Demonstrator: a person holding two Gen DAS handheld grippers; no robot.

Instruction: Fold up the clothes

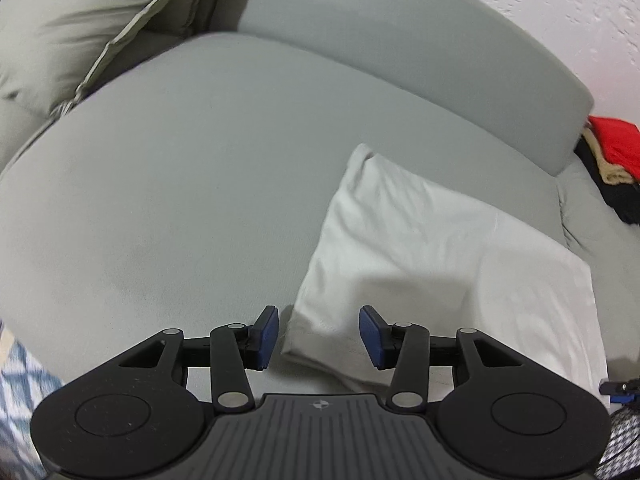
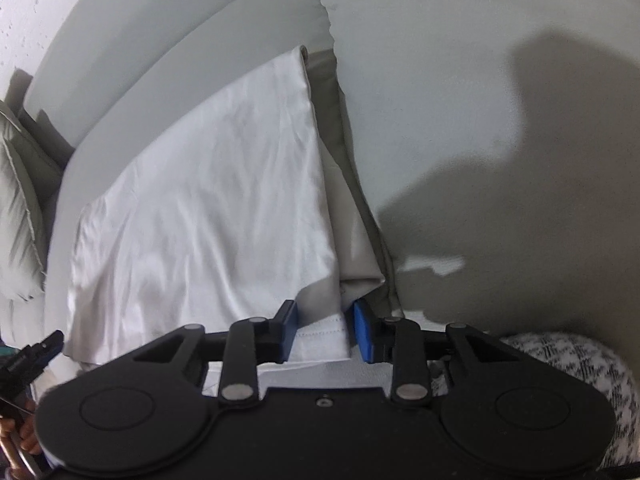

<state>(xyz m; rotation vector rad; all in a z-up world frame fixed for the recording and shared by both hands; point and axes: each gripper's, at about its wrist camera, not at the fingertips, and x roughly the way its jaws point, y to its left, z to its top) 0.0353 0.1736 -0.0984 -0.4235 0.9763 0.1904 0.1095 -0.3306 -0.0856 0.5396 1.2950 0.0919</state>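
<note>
A white garment [image 1: 420, 248] lies partly folded on a grey sofa [image 1: 200, 184], its near hem between both claws, the left claw [image 1: 318, 336] and right claw [image 2: 326, 330] each apart, so further folds seem left.

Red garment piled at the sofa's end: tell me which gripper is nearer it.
Right, probably. Left gripper is at the white cloth's corner farthest from the red garment; right gripper straddles the cloth's other near corner.
</note>
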